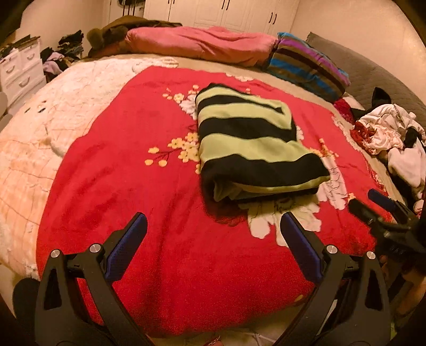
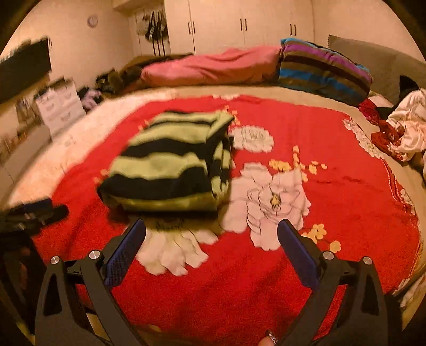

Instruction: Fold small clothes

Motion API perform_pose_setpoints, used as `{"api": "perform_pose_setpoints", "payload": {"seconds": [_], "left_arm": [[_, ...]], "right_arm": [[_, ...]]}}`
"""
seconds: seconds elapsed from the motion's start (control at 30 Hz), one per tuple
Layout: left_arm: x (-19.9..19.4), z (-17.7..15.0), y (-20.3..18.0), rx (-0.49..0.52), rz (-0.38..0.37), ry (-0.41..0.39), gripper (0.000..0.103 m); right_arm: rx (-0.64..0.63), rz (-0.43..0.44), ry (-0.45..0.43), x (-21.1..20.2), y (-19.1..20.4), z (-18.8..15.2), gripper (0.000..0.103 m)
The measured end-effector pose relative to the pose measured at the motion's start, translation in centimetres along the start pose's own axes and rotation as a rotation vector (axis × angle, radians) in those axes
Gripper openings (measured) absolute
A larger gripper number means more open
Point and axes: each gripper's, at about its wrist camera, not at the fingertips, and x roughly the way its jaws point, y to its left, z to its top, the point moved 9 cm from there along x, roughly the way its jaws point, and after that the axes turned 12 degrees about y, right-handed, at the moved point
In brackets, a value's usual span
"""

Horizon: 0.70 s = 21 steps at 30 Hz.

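Green-and-black striped garment (image 1: 250, 141) lying folded into a thick rectangle on the red floral blanket (image 1: 133, 186), layered edge facing the cameras. Sitting ahead of the left gripper (image 1: 213, 226), just beyond and slightly toward its right finger (image 1: 300, 244), not touching either pad. Same garment (image 2: 173, 162) showing ahead of the right gripper (image 2: 211, 230) too, past its left finger (image 2: 125, 252) and off to that side, motion-blurred in this view.

Left gripper hovering with fingers spread wide, holding nothing, only blanket showing between the blue pads. Right gripper likewise gaping wide and empty, big white flower print (image 2: 269, 202) lying between and beyond its fingers. Right gripper (image 1: 372, 210) also peeking in at the far right of the left wrist view, beside the garment's near corner, apart from it; left gripper (image 2: 34, 213) blurring in at the left edge of the right wrist view.

Farther beyond the fingertips: pink duvet (image 1: 202, 45) bunching along the far side of the bed, striped pillow (image 1: 306, 64) next to it. Heap of white and red clothes (image 1: 386, 133) piling up well off to the right of the right finger. White drawer unit (image 1: 21, 69) standing far left, wardrobe doors (image 2: 239, 24) along the back wall.
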Motion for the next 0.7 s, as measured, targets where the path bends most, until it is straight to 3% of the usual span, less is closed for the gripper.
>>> {"api": "perform_pose_setpoints", "payload": {"seconds": [0.7], "left_arm": [[0.45,0.38,0.74,-0.004,0.014,-0.009,0.094]], "right_arm": [[-0.002,0.007,-0.01,0.08,-0.06,0.21,0.099]]}}
